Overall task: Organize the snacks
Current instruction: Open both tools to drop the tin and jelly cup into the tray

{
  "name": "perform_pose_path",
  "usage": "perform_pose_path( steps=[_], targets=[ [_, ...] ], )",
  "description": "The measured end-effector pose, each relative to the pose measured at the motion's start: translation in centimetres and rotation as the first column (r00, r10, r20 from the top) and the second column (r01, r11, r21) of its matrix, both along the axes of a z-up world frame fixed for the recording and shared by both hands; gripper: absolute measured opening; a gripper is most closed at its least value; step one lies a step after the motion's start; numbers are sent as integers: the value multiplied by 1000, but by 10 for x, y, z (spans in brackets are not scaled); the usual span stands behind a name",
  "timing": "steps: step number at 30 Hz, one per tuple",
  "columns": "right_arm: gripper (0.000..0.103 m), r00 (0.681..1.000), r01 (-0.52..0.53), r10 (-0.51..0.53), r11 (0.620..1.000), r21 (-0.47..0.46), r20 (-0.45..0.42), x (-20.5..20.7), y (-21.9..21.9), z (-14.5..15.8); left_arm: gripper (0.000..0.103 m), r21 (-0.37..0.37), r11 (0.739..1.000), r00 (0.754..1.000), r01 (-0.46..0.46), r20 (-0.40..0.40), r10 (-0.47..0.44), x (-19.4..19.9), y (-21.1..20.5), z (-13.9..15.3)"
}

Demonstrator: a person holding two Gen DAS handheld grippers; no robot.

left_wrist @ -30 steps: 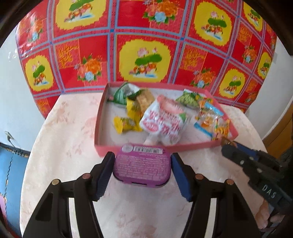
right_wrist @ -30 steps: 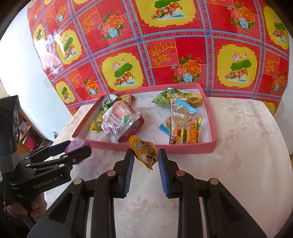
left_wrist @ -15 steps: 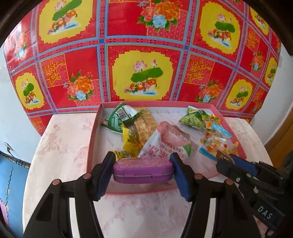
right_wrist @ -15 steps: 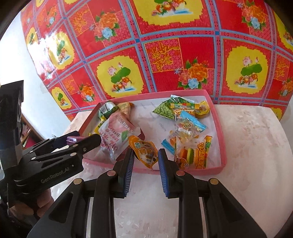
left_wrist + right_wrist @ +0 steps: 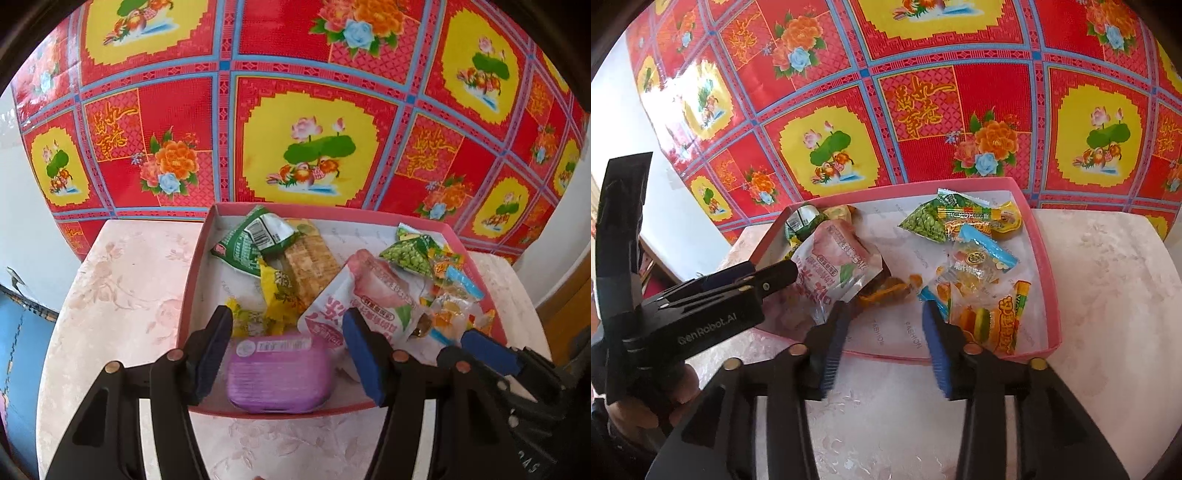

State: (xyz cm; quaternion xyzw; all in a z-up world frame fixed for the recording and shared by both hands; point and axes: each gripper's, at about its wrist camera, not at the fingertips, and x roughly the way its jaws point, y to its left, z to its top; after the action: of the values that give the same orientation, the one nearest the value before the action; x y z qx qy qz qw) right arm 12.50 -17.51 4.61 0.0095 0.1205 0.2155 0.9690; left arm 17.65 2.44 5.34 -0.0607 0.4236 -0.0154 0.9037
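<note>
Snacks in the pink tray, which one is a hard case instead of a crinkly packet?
The purple case, at the tray's near edge between the left gripper's jaws; everything else there is a soft wrapper.

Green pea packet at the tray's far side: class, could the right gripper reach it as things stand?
Probably yes. The right gripper is open and empty at the pink tray's near edge; the green pea packet lies uncovered ahead, though other packets lie between.
</note>
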Motion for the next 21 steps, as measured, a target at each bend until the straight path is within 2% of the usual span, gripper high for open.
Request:
perform_pose_path(
  steps=[7,14,21],
  targets=[
    [46,1000,16,-16,1000,8,-1,-7,-5,-4,67,-13,1000,1000,-23,-3,23,-11,5,8],
    [58,999,45,-45,999,22,3,-18,-13,-10,67,-9,1000,1000,-22,-19,22,-32,2,9],
    [64,997,74,-74,997,10,0,-28,-17,-17,67,17,1000,999,-20,-43,21,-52,-4,4]
  ],
)
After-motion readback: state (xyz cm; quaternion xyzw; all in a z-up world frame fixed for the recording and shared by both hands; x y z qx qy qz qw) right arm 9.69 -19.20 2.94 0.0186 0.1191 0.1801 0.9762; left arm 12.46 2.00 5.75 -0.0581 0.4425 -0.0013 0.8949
